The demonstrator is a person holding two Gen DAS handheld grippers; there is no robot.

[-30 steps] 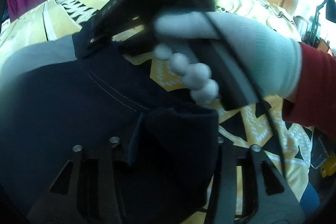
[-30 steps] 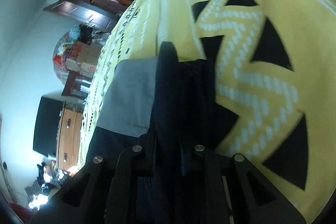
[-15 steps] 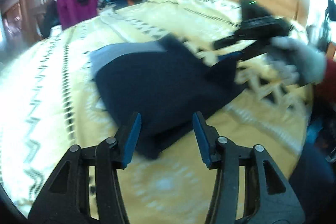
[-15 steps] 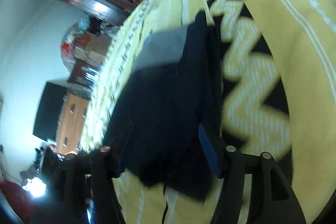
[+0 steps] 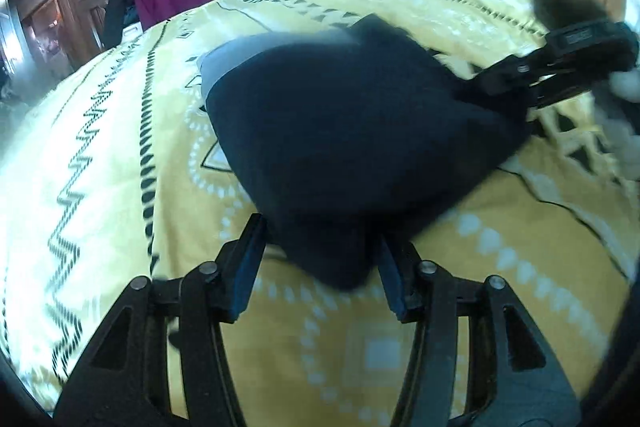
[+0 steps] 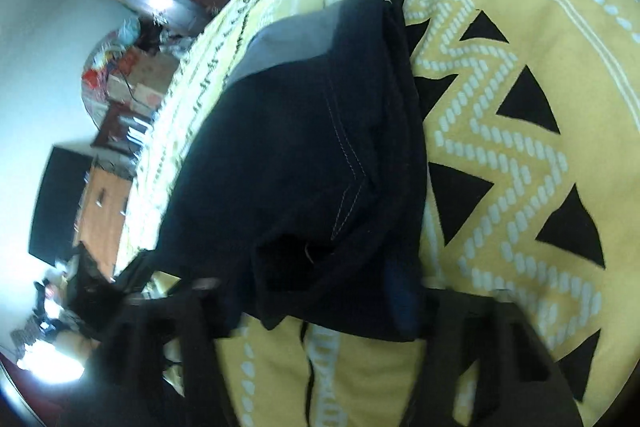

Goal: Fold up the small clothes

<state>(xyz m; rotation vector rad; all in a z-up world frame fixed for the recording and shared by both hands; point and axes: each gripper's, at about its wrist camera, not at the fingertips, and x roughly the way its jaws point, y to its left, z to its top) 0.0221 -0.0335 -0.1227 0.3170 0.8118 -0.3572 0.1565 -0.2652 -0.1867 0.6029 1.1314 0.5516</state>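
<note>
Garment: dark folded garment (image 5: 352, 131) on the bed (image 5: 100, 167).
Left hand-held gripper (image 5: 320, 267): spread around near corner.
Right hand-held gripper (image 6: 316, 291): closing, straddling hem.
Risk: a snagged layer drags the fold open.

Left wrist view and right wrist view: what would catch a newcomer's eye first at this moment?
A dark navy garment with a grey band at its far end lies folded in the middle of a yellow bedspread patterned in black and white zigzags. The left gripper straddles its near corner without pressing it. The right gripper is closing around the garment's near edge.
</note>
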